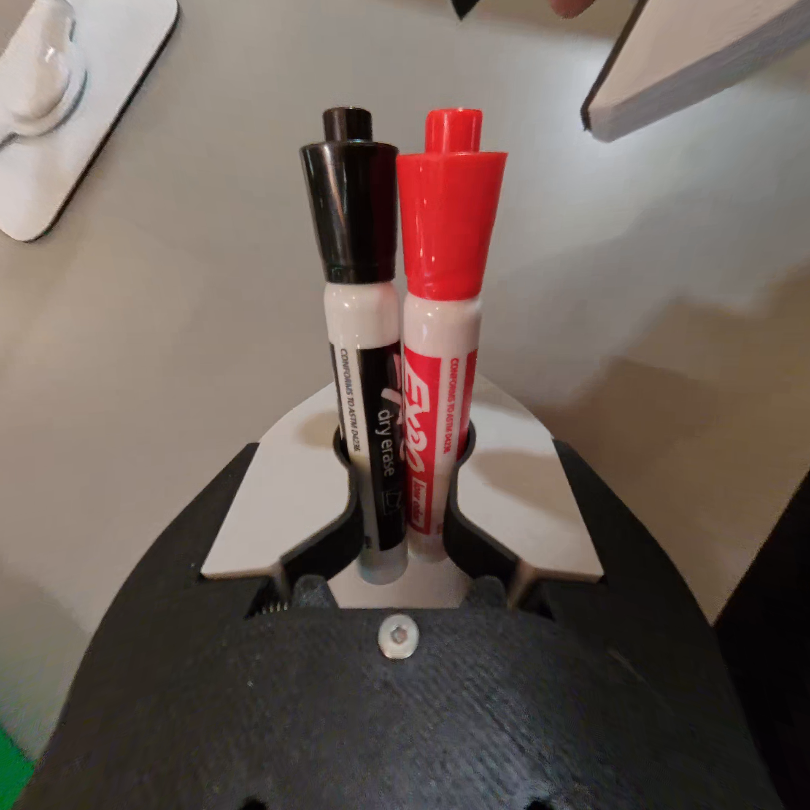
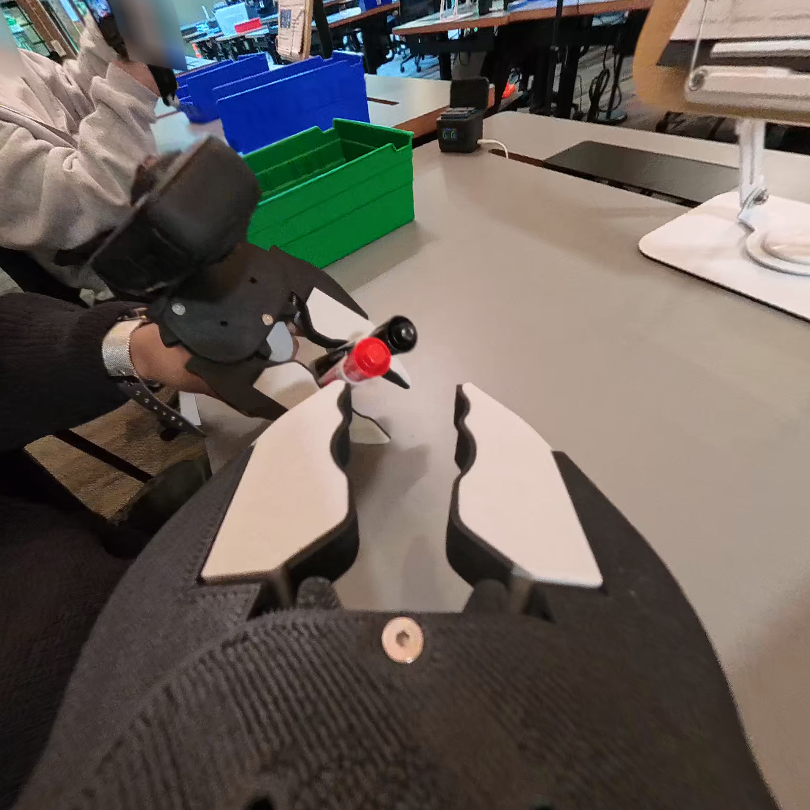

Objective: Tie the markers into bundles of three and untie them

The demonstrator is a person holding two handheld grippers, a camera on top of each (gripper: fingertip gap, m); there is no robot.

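My left gripper is shut on two dry-erase markers side by side: a black-capped marker on the left and a red-capped marker on the right. Both point forward above the grey table. In the right wrist view the left gripper shows at the left, held by a hand, with the red marker cap and the black marker cap pointing toward me. My right gripper is open and empty, just in front of those caps, above the table.
A green bin stands at the table's far left, blue bins behind it. A white monitor base sits at the right, also seen in the left wrist view. A person in a light hoodie stands at the left.
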